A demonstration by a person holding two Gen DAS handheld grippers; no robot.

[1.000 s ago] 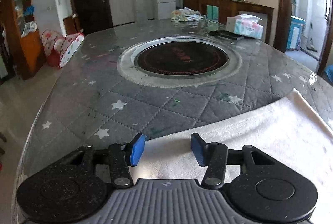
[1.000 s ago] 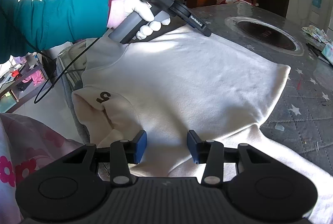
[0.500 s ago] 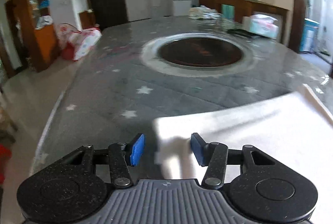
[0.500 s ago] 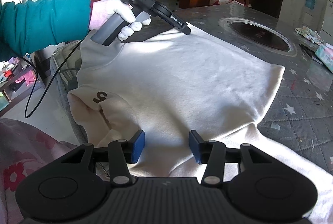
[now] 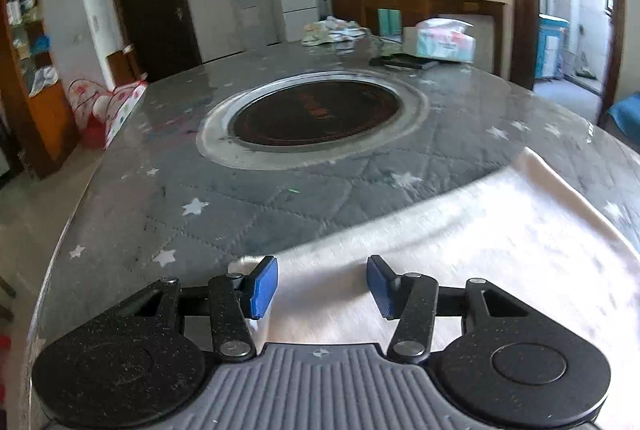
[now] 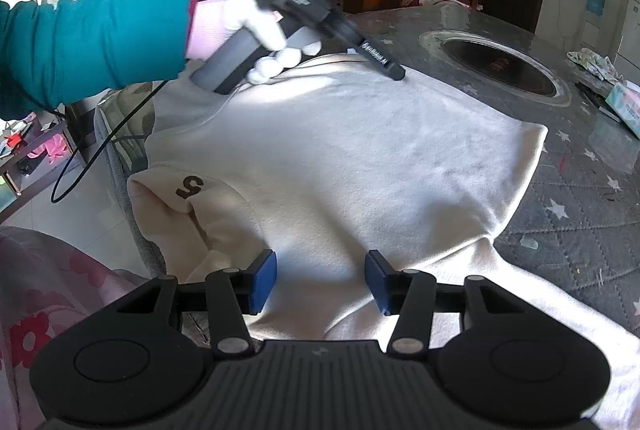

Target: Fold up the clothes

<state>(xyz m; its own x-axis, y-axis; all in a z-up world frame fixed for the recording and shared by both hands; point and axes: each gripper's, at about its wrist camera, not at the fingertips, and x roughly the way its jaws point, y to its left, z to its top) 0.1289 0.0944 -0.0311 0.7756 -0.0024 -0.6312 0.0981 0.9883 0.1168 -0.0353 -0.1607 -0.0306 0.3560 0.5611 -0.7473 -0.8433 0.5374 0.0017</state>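
Note:
A cream sweatshirt lies spread on the grey quilted table cover, with a dark "5" on the sleeve at the left. My right gripper hovers over its near part. Its jaws are opening and its pads press on nothing, with cloth lying below them. A white-gloved hand in a teal sleeve holds my left gripper at the garment's far edge. In the left wrist view that gripper stands open above the sweatshirt's corner, pads apart.
A round dark hob sits sunk in the middle of the table. Beyond it lie a tissue box, a dark flat object and a crumpled cloth. Pink floral fabric fills the near left below the table edge.
The left gripper swung left off the garment's corner and came back over it. The right gripper's pads have spread slightly wider while it stayed in place.

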